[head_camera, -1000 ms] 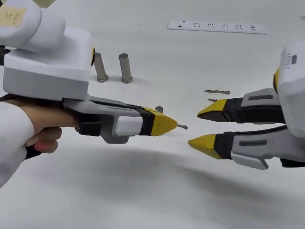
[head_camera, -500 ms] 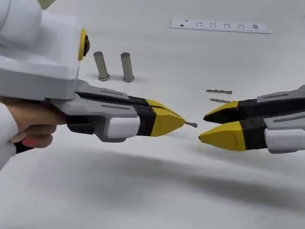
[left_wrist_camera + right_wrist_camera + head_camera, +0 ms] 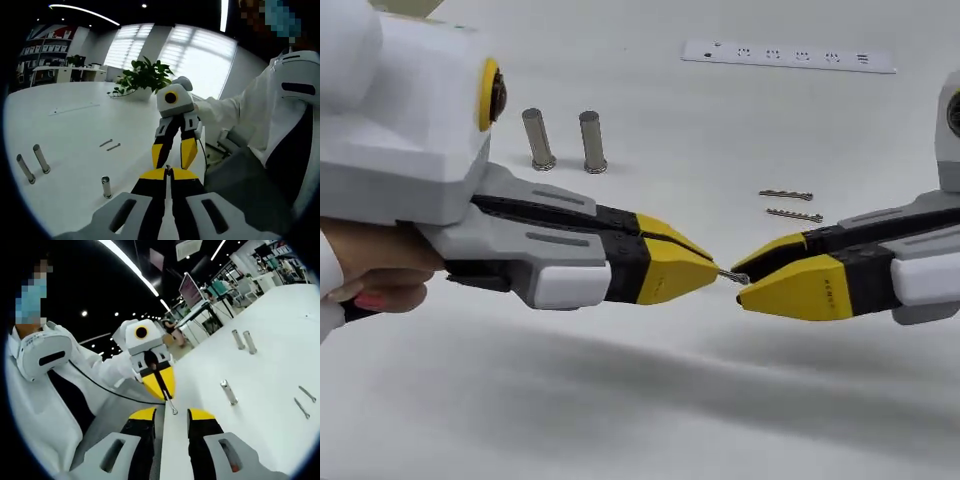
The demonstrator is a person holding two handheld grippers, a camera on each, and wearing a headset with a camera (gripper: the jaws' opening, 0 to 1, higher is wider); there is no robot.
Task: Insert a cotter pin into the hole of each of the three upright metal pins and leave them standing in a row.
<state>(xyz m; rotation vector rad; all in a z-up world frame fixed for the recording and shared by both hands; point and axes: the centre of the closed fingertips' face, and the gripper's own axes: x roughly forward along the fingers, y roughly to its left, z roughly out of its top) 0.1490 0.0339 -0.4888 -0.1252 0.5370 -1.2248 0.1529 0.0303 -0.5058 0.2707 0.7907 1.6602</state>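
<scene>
My left gripper (image 3: 713,271) comes in from the left, shut on a thin cotter pin (image 3: 731,275) whose end pokes out of its yellow tips. Facing it tip to tip, my right gripper (image 3: 744,279) is open, its jaws either side of that pin end (image 3: 172,409) without closing. In the left gripper view my own jaws (image 3: 168,173) are pressed together with the right gripper (image 3: 173,150) straight ahead. Two upright metal pins (image 3: 537,140) (image 3: 592,142) stand side by side at the back left. A third metal pin (image 3: 106,187) (image 3: 229,392) stands alone, nearer the grippers.
Two loose cotter pins (image 3: 785,194) (image 3: 794,215) lie on the white table (image 3: 650,400) behind the right gripper. A white power strip (image 3: 788,56) lies at the far edge. A person in a white coat (image 3: 272,115) holds both grippers.
The right gripper has moved left to meet the left gripper, and the cotter pin's end now sits between its jaws. The left gripper has edged right, still holding the pin.
</scene>
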